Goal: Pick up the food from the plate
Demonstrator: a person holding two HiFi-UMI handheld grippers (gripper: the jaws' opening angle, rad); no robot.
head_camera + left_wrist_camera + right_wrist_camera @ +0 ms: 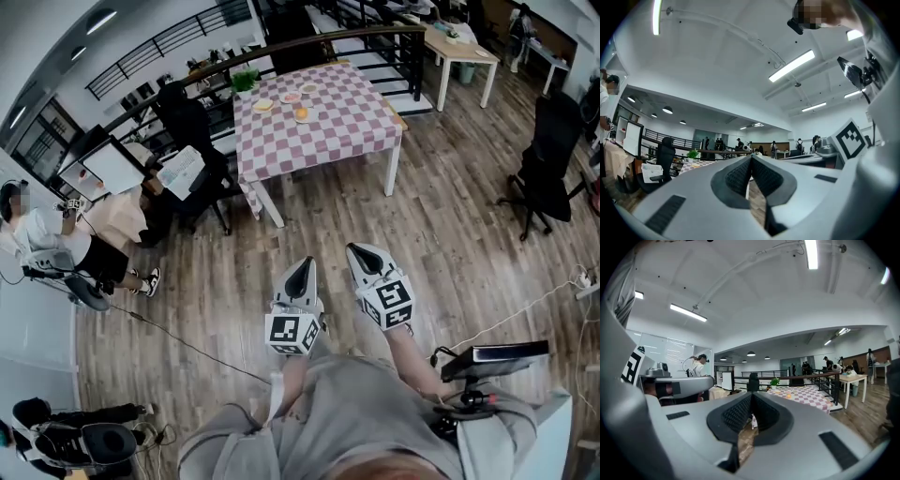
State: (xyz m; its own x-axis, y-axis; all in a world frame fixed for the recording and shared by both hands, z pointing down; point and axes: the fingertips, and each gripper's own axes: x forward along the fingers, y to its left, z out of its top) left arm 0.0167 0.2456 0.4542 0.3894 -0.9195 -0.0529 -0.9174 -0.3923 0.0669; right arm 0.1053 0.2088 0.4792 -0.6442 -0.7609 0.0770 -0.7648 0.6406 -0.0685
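Head view: steeply down from above, table [352, 122] far ahead. Both gripper views: level, low, twd same table.

Matt wood-plank floor [450, 234]; soft checked cloth [319, 117]; left tool [303, 267] and right tool [361, 253] smooth grey plastic, textured pads.

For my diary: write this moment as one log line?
left tool: shut, empty | right tool: shut, empty | checkered table: ahead, not reached

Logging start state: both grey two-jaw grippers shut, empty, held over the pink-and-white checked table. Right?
Not over it: the left gripper and right gripper, shut and empty, are over the wooden plank floor; the pink-and-white checked table stands far ahead, as the head view shows.
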